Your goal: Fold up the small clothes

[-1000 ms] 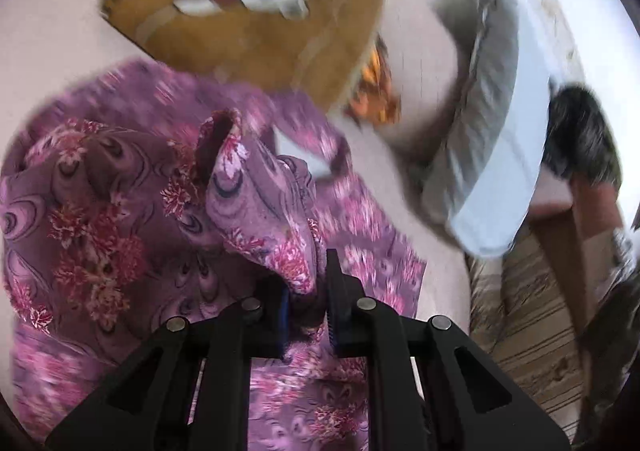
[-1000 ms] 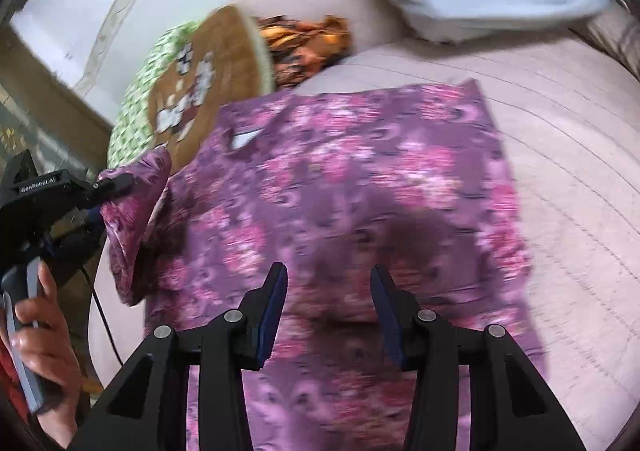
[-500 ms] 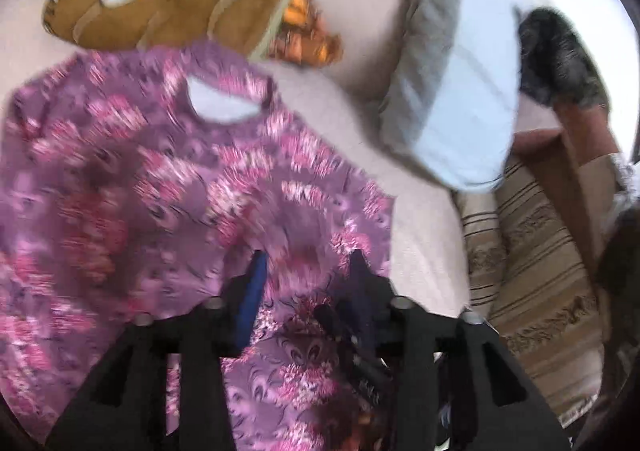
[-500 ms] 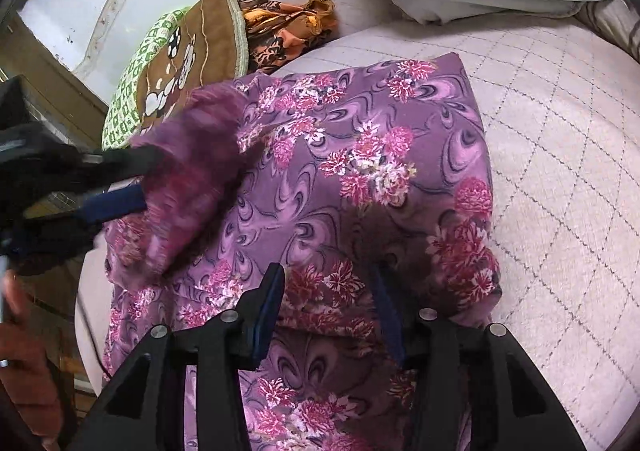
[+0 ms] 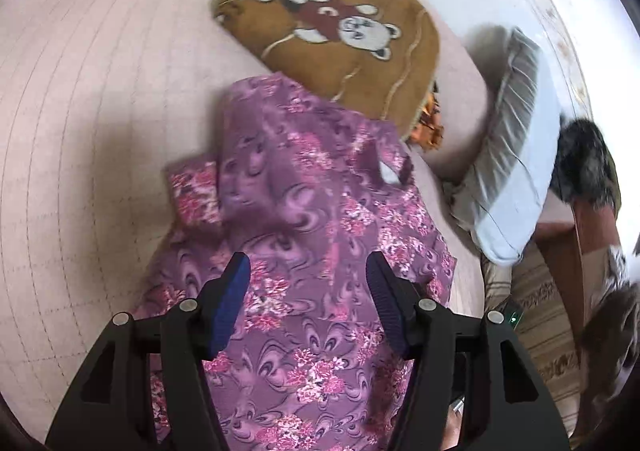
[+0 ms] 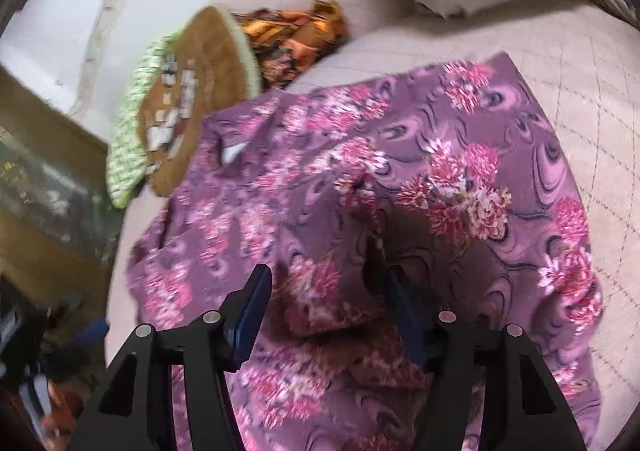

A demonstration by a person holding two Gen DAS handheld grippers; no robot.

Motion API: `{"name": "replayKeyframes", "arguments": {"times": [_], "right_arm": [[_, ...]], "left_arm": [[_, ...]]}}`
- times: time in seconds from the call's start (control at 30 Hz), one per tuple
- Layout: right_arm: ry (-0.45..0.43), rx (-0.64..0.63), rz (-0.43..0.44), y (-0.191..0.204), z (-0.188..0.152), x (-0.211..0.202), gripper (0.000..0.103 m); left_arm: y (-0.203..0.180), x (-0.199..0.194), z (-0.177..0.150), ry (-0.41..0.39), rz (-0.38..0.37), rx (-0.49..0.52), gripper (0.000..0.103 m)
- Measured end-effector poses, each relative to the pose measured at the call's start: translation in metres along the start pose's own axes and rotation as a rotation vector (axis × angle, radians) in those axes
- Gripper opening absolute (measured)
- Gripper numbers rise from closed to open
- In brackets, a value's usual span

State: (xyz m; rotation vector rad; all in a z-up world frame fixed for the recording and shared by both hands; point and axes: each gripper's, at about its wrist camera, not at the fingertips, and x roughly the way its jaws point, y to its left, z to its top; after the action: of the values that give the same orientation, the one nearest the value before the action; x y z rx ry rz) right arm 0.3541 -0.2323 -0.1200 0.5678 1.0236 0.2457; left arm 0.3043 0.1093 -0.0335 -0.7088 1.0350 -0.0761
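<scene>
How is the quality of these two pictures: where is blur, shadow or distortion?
Left wrist view: fisheye bends the quilt lines of the pink bedcover; the purple floral garment is slightly smeared, the teddy cushion sharper. Right wrist view: the left side is motion-blurred, the flowers at the right are crisp, and a dark shadow lies on the garment ahead of the right gripper.

Both wrist views angled steeply down, close above the purple floral garment (image 5: 320, 211) (image 6: 400, 191), brown bear cushion (image 5: 340, 23) (image 6: 192, 91) shared, seen from opposite sides.

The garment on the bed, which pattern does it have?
Purple garment with pink flowers and dark swirls; clearest in the right wrist view.
</scene>
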Motion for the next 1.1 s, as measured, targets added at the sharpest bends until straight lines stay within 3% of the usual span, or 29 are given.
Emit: {"name": "replayKeyframes", "arguments": {"times": [0.03,0.1,0.23,0.37,0.47,0.57,0.73,0.8,0.87,1.0,1.1], "right_arm": [[-0.012,-0.013,-0.014,0.003,0.002,0.000,0.055],[-0.021,-0.059,-0.008,0.011,0.010,-0.004,0.002],[-0.121,-0.120,0.074,0.015,0.031,-0.045,0.002],[-0.228,-0.013,0.091,-0.023,0.049,-0.086,0.002],[-0.213,0.023,0.035,-0.049,0.053,-0.090,0.002],[-0.195,0.065,0.033,-0.068,0.048,-0.089,0.002],[-0.176,0.052,0.020,-0.070,0.045,-0.085,0.003],[-0.170,0.037,0.010,-0.063,0.051,-0.079,0.003],[-0.172,0.032,0.028,-0.054,0.060,-0.079,0.002],[-0.293,0.031,0.139,-0.038,0.081,-0.114,0.002],[-0.299,0.016,0.105,-0.043,0.078,-0.116,0.002]], "left_arm": [[0.003,0.002,-0.001,0.004,-0.011,-0.014,0.059],[0.009,0.002,-0.003,0.011,-0.022,-0.041,0.059],[0.014,0.001,-0.006,-0.006,-0.033,-0.073,0.059],[0.019,0.008,-0.012,0.001,-0.043,-0.112,0.059],[0.017,0.025,-0.017,0.038,-0.053,-0.139,0.059],[0.010,0.045,-0.018,0.059,-0.032,-0.151,0.059],[0.014,0.072,0.001,0.048,-0.025,-0.234,0.057],[0.012,0.074,0.014,0.029,-0.012,-0.224,0.012],[0.008,0.068,0.026,0.020,-0.029,-0.219,0.009],[-0.004,0.042,0.033,-0.068,0.008,-0.129,0.009],[-0.008,0.048,0.024,-0.049,0.055,-0.057,0.009]]}}
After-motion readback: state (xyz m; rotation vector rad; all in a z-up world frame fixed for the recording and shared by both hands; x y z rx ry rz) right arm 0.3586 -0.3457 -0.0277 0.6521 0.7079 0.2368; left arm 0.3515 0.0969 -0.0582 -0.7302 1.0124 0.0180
